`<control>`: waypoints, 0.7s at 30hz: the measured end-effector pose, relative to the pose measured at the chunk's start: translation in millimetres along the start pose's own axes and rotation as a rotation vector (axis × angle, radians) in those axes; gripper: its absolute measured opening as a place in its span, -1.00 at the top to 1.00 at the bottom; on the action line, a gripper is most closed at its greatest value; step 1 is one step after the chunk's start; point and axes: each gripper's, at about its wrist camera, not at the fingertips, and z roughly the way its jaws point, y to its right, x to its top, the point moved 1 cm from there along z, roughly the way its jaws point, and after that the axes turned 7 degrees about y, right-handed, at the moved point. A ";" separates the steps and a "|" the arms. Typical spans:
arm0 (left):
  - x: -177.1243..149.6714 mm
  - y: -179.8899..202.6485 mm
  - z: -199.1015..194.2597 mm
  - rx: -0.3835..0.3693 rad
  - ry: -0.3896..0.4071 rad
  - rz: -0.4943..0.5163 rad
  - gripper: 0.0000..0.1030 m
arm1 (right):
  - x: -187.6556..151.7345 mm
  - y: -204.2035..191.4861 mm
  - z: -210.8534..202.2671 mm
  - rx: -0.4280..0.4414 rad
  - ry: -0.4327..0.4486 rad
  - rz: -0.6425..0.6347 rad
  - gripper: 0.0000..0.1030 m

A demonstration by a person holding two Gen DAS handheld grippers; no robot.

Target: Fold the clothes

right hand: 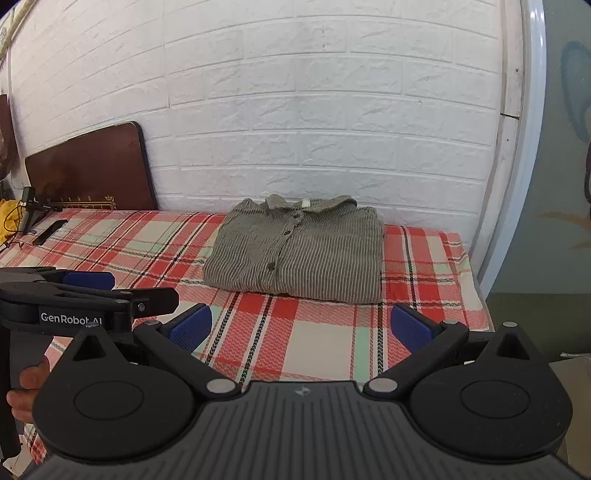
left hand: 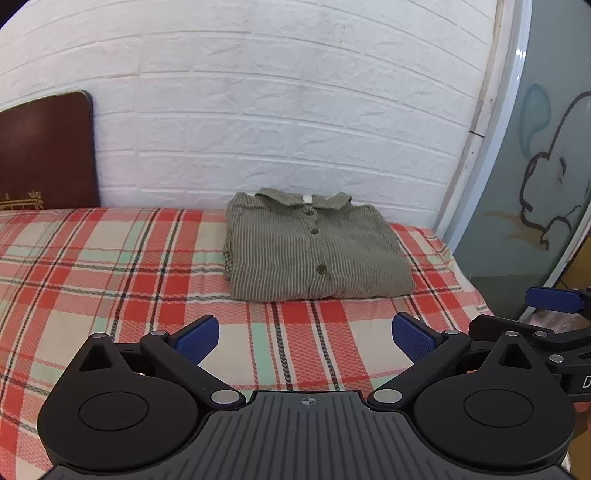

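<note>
Plaid bedspread (left hand: pixel 110 266) under folded striped shirt (left hand: pixel 314 251), seemingly well beyond both wide-open, empty grippers (left hand: pixel 306 338) (right hand: pixel 301 328).

Pretty even, soft light in both views, bright enough, no harsh shadows, just a thin dark line under the folded shirt (left hand: pixel 314 247) on the bed (left hand: pixel 110 266). The white brick wall (left hand: pixel 277 92) looks a bit washed out. Heavy fisheye bend at the edges, black corners, and a small glare streak on the door frame (right hand: pixel 533 22). Focus is decent throughout.

black hand-held gripper (left hand: pixel 306 338), blue pads (left hand: pixel 197 339), silver screws
</note>
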 end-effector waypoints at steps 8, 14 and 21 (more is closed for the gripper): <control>2.0 -0.1 8.9 0.002 -0.011 -0.011 -1.00 | -0.6 4.7 9.4 -0.008 -0.019 0.005 -0.99; 4.6 -0.4 13.0 -0.011 -0.022 -0.020 -1.00 | 0.5 5.3 14.9 -0.009 -0.028 0.004 -0.99; 4.6 2.0 13.0 0.000 -0.010 -0.005 -1.00 | 1.6 4.7 18.6 -0.003 -0.033 0.004 -0.99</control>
